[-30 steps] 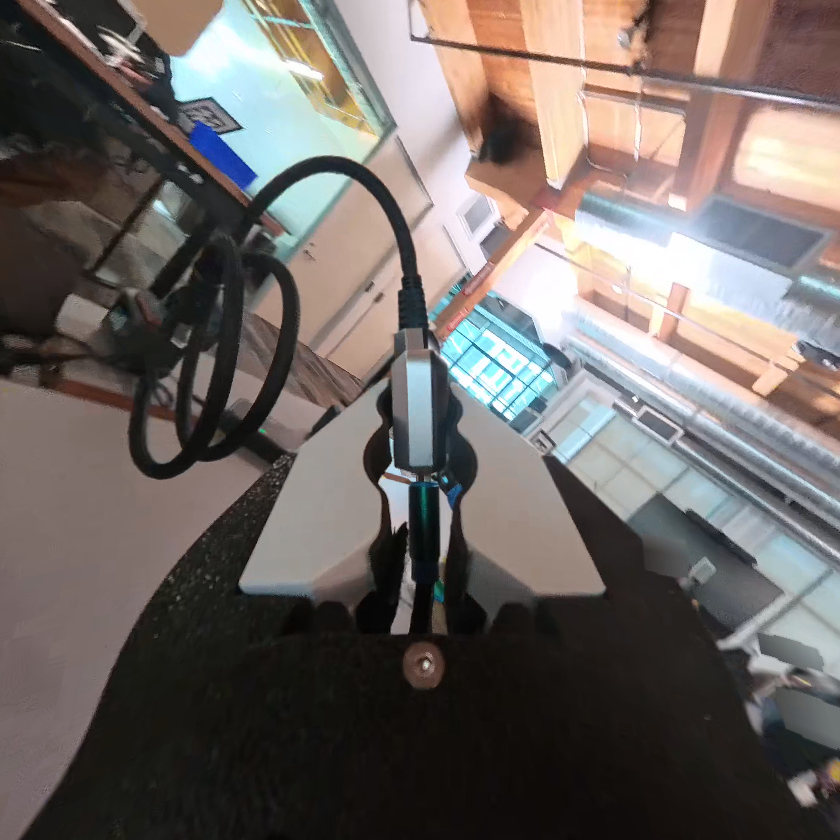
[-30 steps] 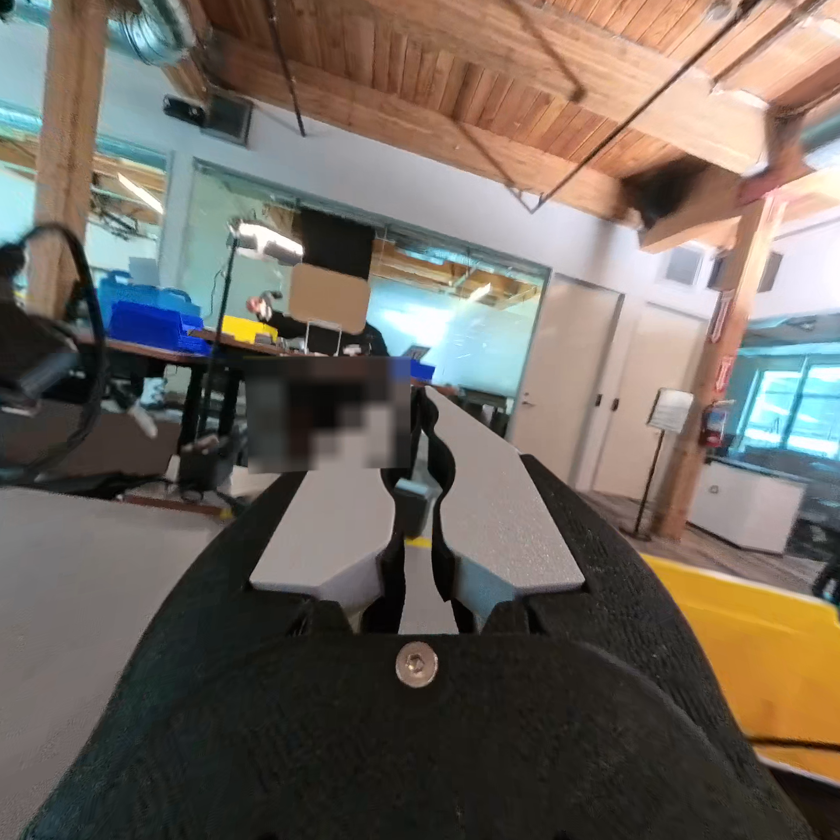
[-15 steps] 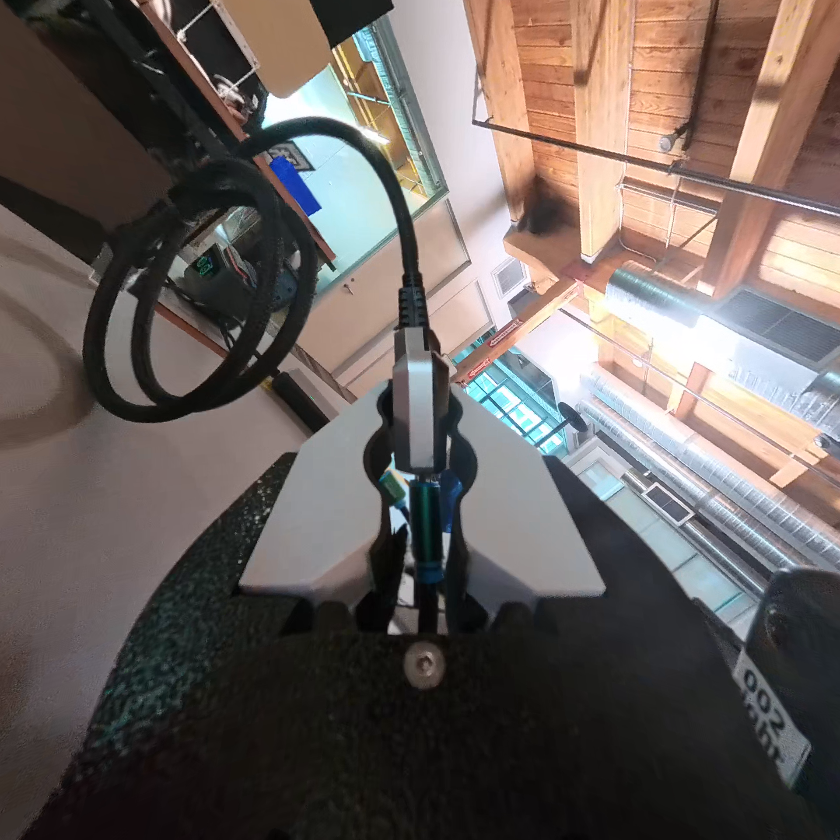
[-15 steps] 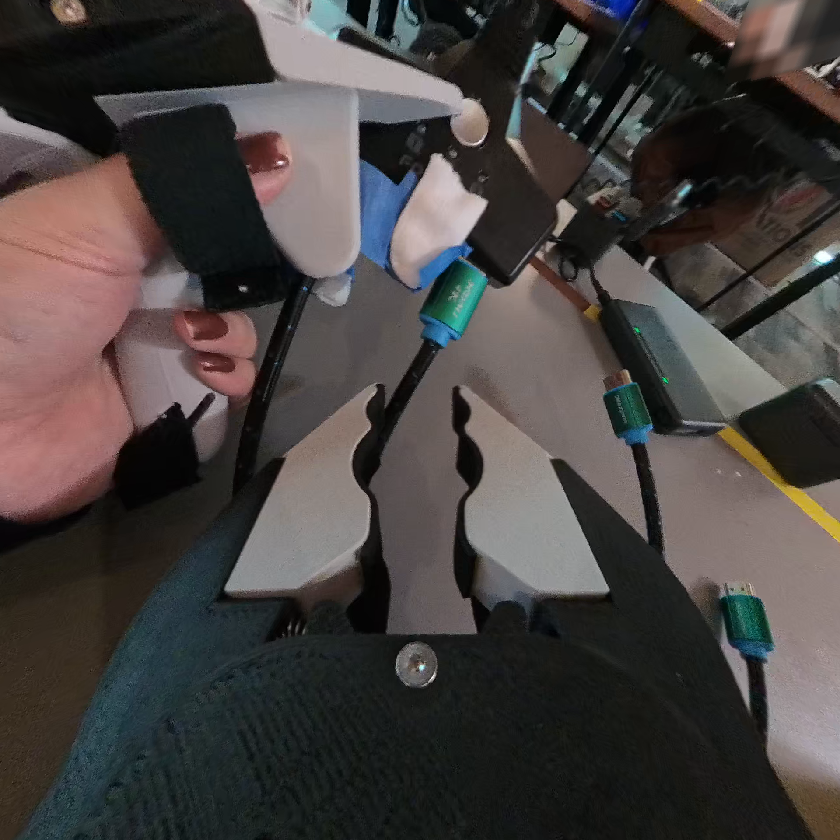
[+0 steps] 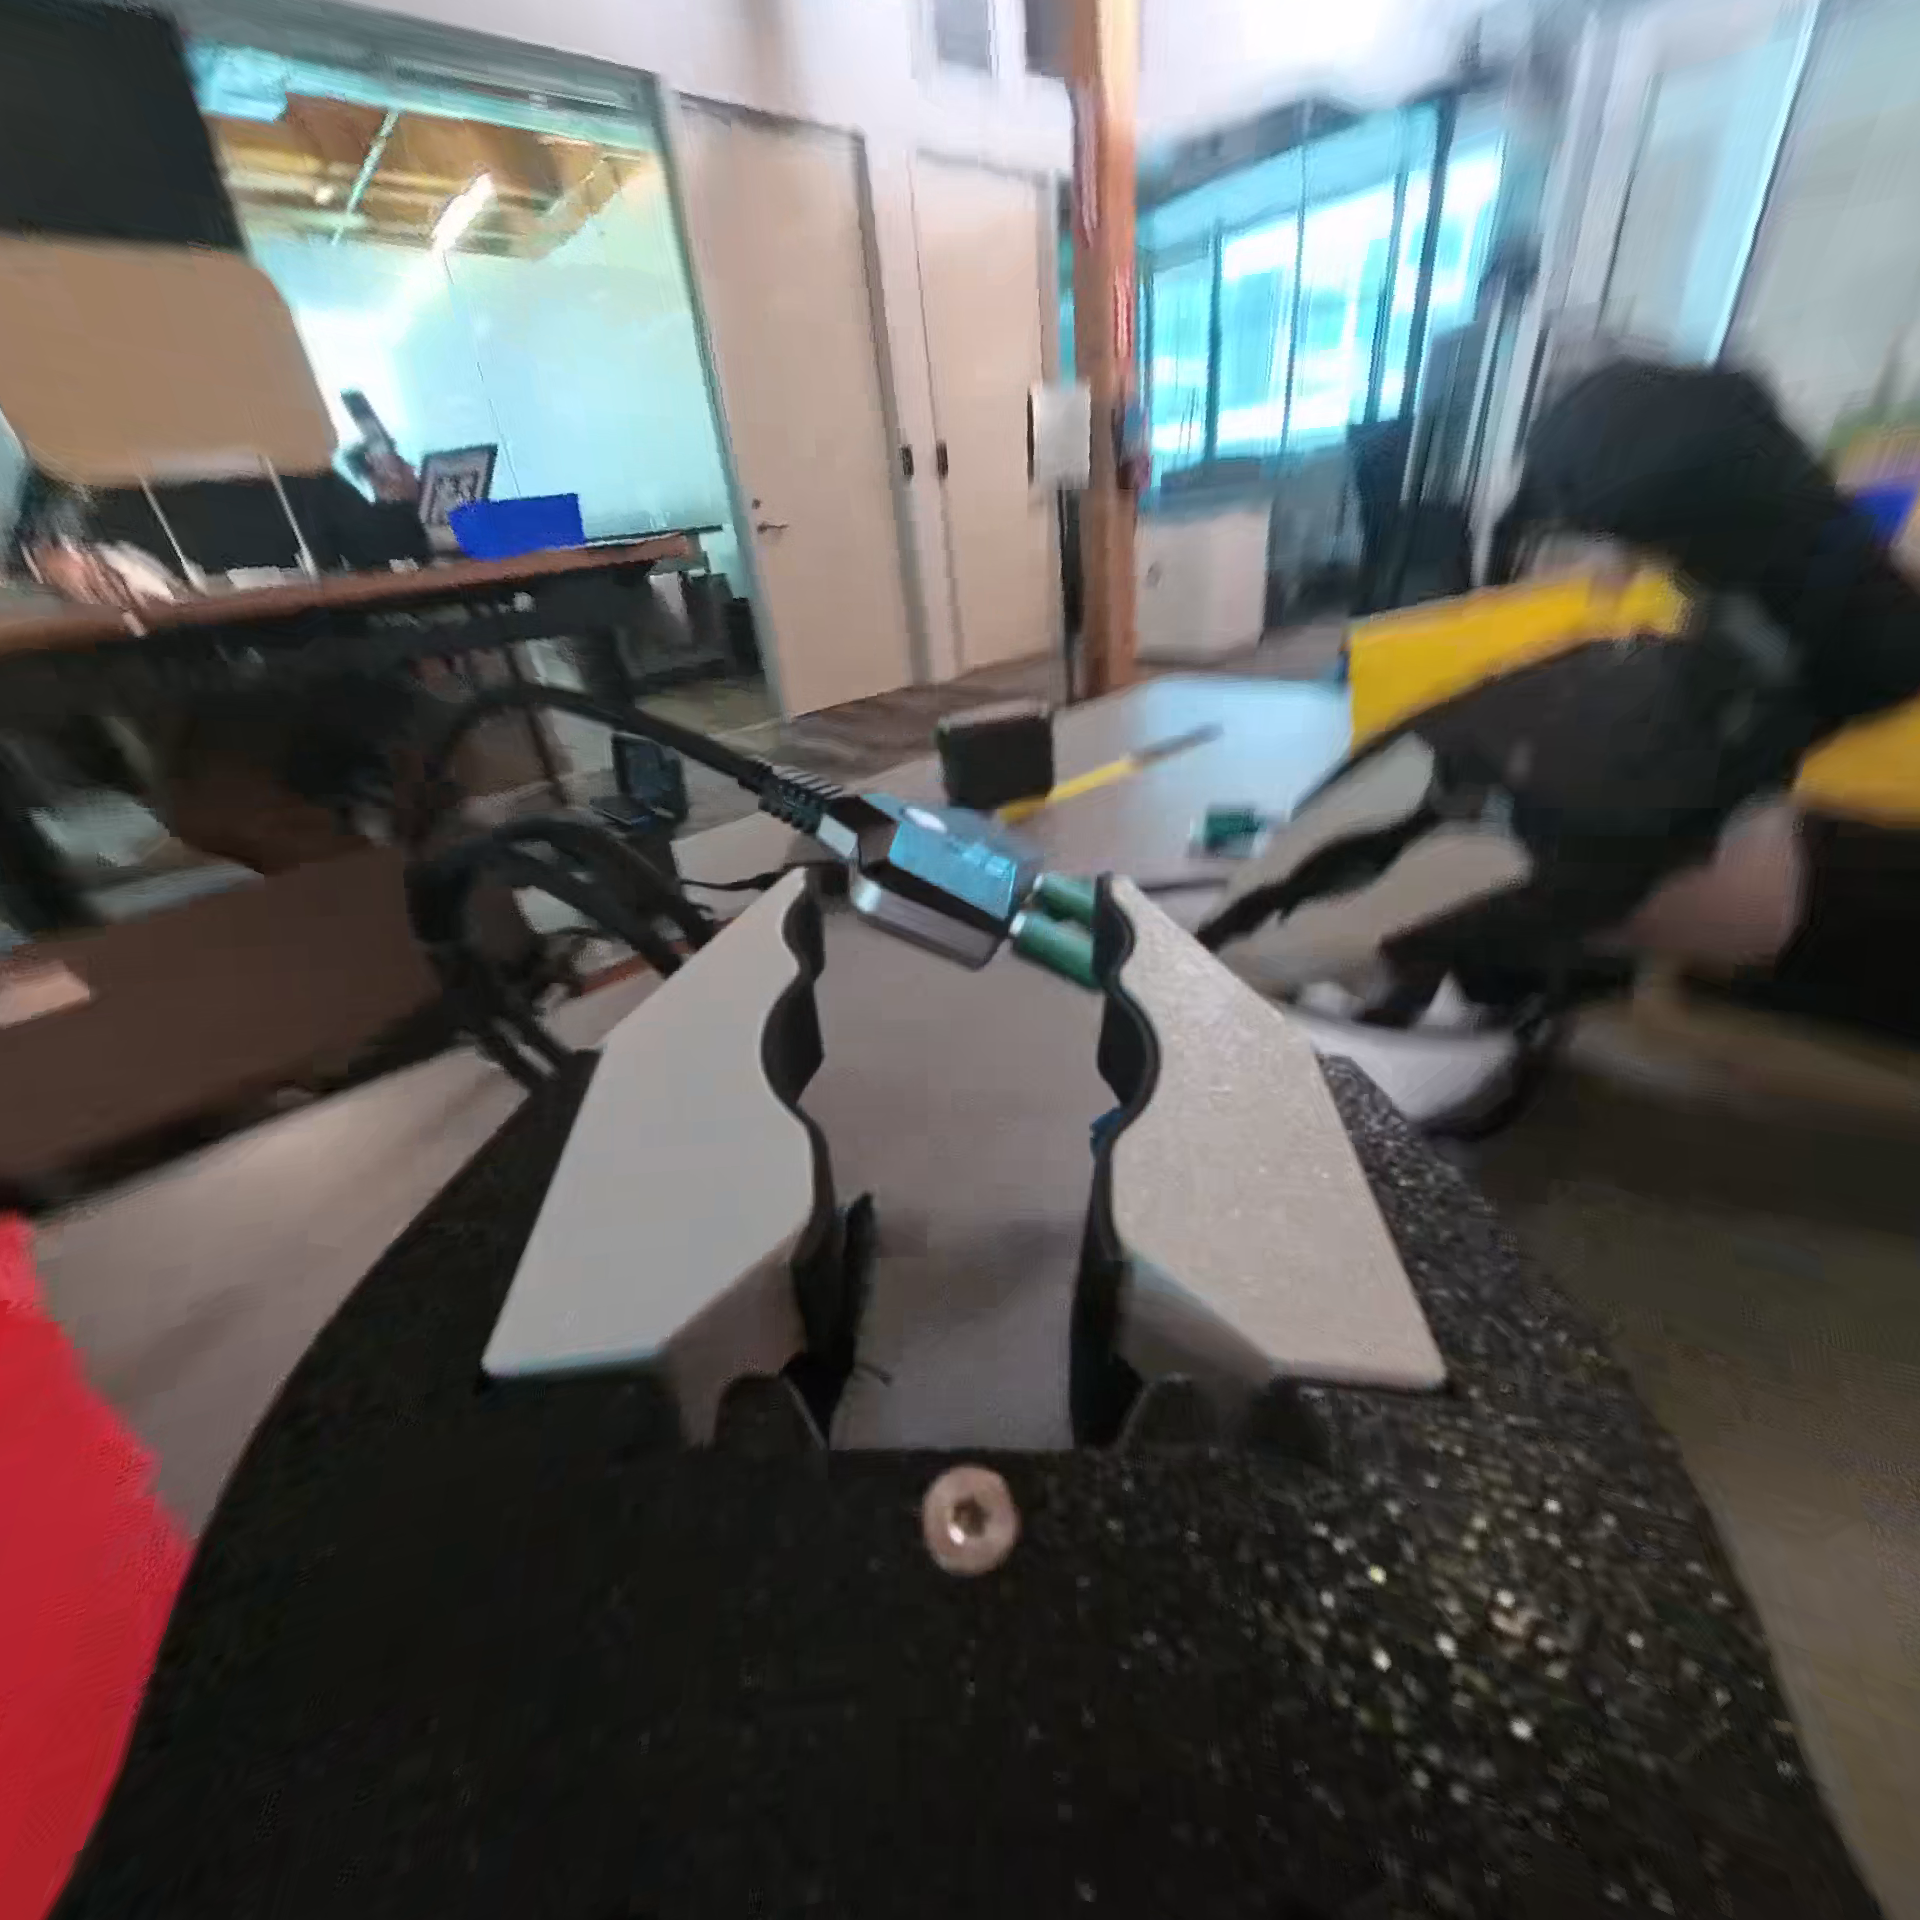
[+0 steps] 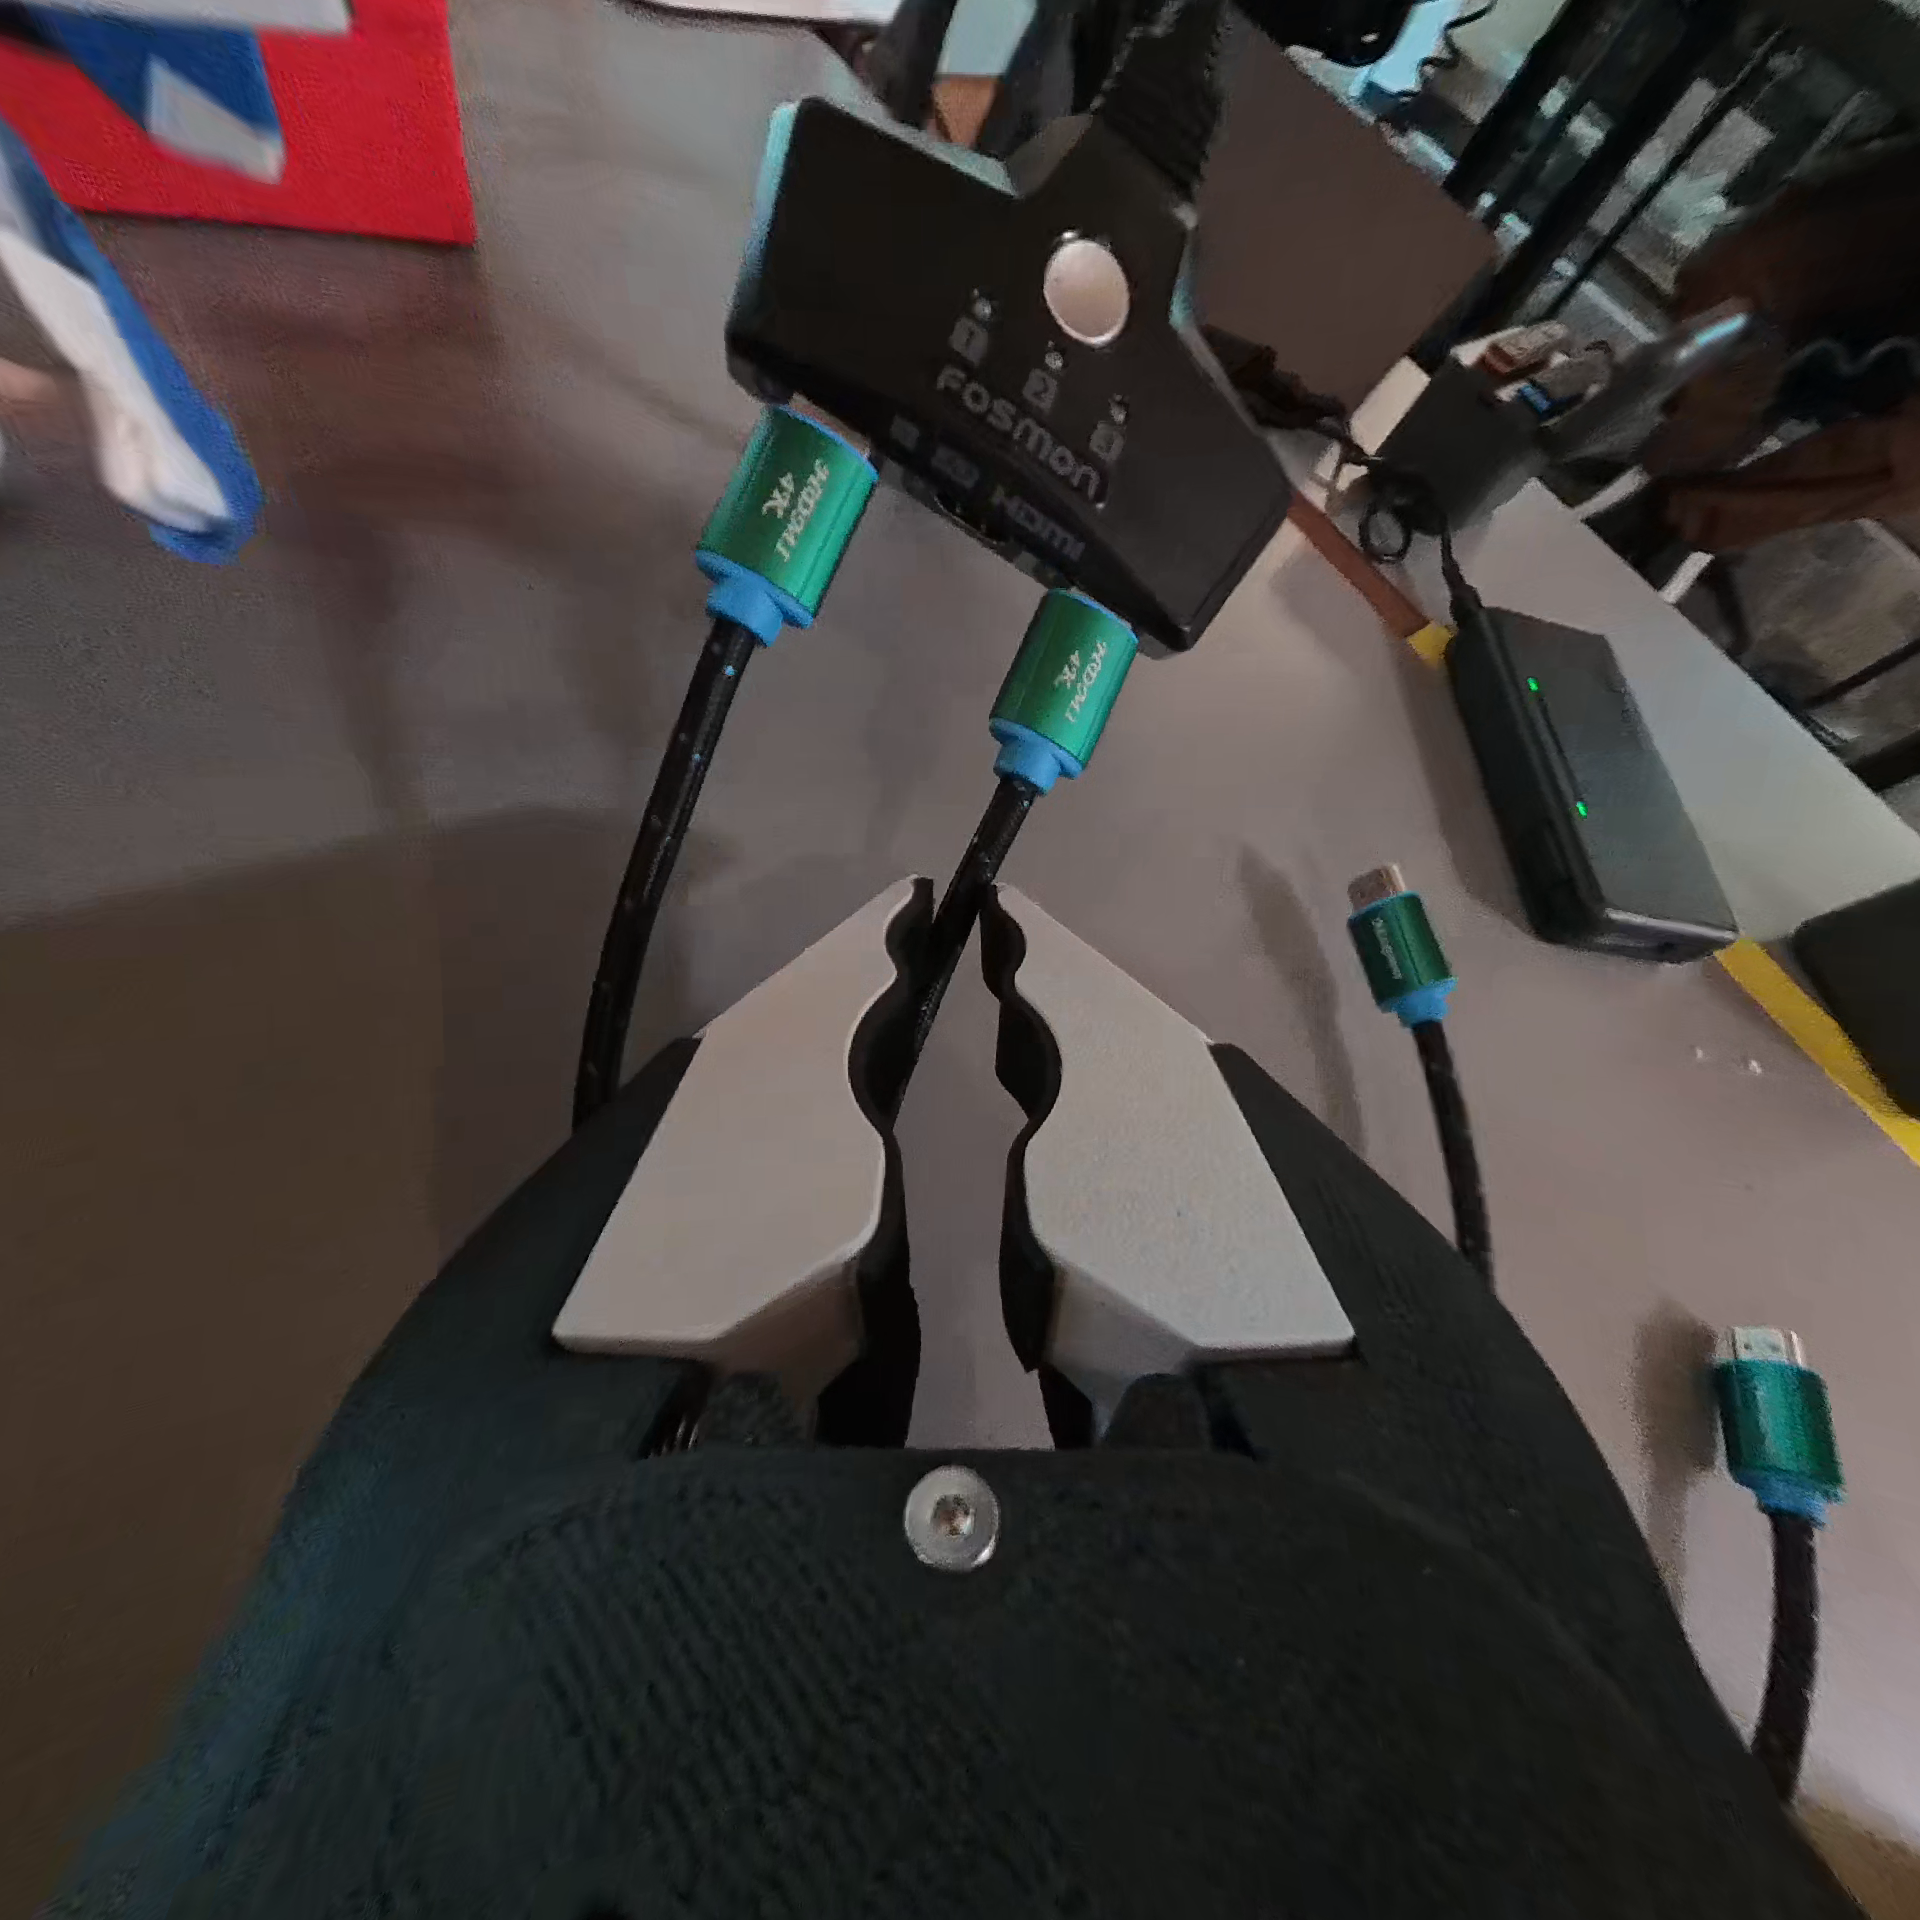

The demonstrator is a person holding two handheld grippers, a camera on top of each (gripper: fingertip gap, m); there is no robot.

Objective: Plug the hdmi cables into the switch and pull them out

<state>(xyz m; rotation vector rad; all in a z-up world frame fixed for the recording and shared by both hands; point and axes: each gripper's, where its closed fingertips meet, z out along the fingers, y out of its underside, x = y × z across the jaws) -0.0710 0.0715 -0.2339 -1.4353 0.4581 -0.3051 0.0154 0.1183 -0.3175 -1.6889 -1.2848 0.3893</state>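
Note:
In the right wrist view the black HDMI switch (image 6: 997,343) sits just past my fingertips with two green plugs in its ports, one on the left (image 6: 784,514) and one on the right (image 6: 1060,696). My right gripper (image 6: 958,891) is shut on the black braided cable (image 6: 971,862) of the right plug, a little behind the plug. In the left wrist view my left gripper (image 5: 958,902) is wide open. The switch (image 5: 940,894) with its green plugs (image 5: 1055,940) lies just beyond the tips, and neither pad presses on it.
Two loose green HDMI plugs (image 6: 1397,956) (image 6: 1777,1439) lie on the grey table (image 6: 1195,831) to the right. A black power brick (image 6: 1579,769) and yellow tape (image 6: 1808,1029) are farther right. Red fabric (image 6: 312,135) is at the far left. Coiled black cable (image 5: 540,904) trails behind the switch. My right fingertips sit around 12 cm from my left ones.
My left gripper has opened and let go of the switch, and its view has swung down toward the table. My right gripper, open half a second ago, has closed on the right plug's cable.

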